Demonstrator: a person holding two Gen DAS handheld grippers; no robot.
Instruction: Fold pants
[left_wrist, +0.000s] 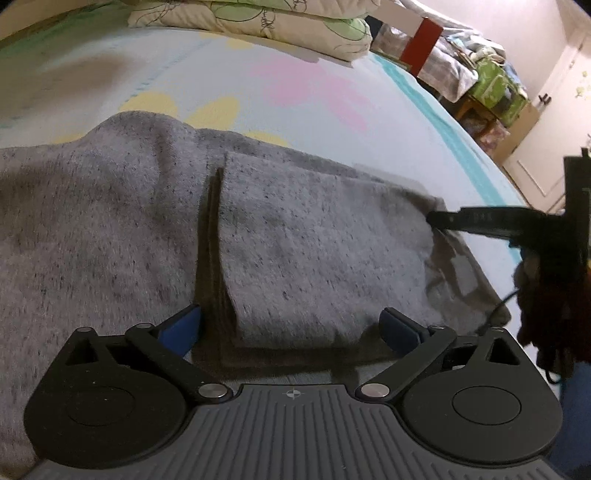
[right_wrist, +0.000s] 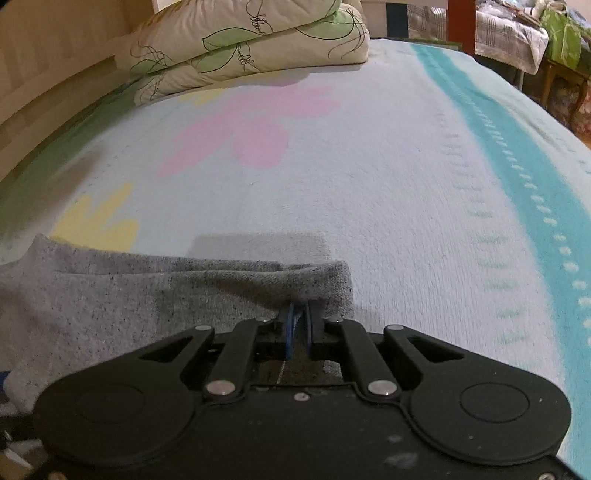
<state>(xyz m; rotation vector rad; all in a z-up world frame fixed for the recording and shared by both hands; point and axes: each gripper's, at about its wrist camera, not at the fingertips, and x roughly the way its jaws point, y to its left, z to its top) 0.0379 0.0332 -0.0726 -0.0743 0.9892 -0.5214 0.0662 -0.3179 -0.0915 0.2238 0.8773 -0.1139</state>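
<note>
Room: bedroom, cluttered furniture past the bed's far right edge, red post (left_wrist: 421, 46) at the far corner.
Bed: pale blue blanket (right_wrist: 388, 177) with pink and yellow flower print, teal stripe (right_wrist: 517, 162) running along the right edge.
Quilt: folded floral quilt (right_wrist: 251, 37) stacked at the far end, toward the left side.
Pants: grey heathered sweatpants (left_wrist: 122, 229) lying on the blanket at the near edge, one flap (left_wrist: 306, 258) folded over on top, dark crease line beside it.
Left hand-held gripper (left_wrist: 291, 325): released, blue pads spread wide, sitting low over the near end of the folded flap; contact with cloth unclear.
Right hand-held gripper (right_wrist: 300, 314): clenched on the pants' right-hand corner, fabric pinched between the blue pads, cloth bunched at the grip. In the left wrist view its fingers bite the flap's far right corner.
</note>
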